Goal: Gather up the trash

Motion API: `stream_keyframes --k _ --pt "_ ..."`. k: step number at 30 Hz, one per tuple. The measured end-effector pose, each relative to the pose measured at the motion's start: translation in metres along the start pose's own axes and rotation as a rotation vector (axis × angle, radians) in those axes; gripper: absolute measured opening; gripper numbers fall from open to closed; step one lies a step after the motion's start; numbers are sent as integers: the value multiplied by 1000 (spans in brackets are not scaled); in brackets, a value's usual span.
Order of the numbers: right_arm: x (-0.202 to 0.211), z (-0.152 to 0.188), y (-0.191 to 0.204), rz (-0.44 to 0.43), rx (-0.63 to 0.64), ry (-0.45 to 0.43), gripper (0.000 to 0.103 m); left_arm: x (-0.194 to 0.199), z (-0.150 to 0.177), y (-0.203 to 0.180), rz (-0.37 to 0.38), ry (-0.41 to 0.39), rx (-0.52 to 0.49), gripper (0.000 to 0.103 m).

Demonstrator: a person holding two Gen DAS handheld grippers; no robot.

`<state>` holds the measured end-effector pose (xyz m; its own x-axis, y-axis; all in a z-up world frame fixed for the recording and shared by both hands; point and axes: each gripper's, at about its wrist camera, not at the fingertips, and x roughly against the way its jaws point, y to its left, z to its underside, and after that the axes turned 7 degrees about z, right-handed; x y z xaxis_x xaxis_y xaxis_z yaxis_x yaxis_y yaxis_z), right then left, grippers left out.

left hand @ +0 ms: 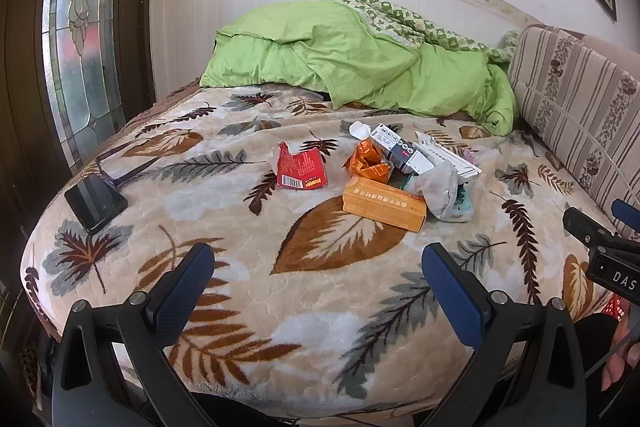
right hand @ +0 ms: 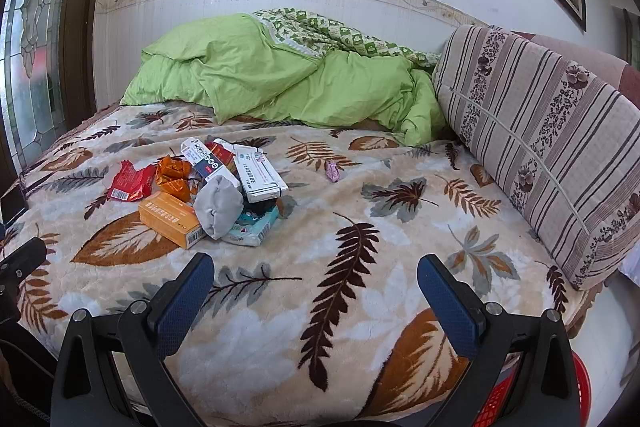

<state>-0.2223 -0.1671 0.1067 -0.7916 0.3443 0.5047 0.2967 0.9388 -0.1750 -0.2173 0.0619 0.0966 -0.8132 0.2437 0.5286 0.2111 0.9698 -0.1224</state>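
Trash pile: card boxes, crinkled foil wrappers, a grey wad, being kept mid-bed on plush blanket; lower items being hidden. Left gripper, right gripper: being held wide, empty.

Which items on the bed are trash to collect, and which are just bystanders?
Trash, probably: red wrapper, orange foil, orange box, dark carton, white carton, tissue pack, pink wrapper; red basket likely the bin.

Bystanders: phone, green duvet, striped cushion. Grey sock: unclear.
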Motion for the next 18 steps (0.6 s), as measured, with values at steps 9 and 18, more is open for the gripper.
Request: stream_keyframes --k 9,18 --pt "1 1 0 4 -4 2 102 0 0 0 0 1 1 103" --pt "-1 0 -1 -6 -2 13 102 -4 2 0 18 20 7 103"
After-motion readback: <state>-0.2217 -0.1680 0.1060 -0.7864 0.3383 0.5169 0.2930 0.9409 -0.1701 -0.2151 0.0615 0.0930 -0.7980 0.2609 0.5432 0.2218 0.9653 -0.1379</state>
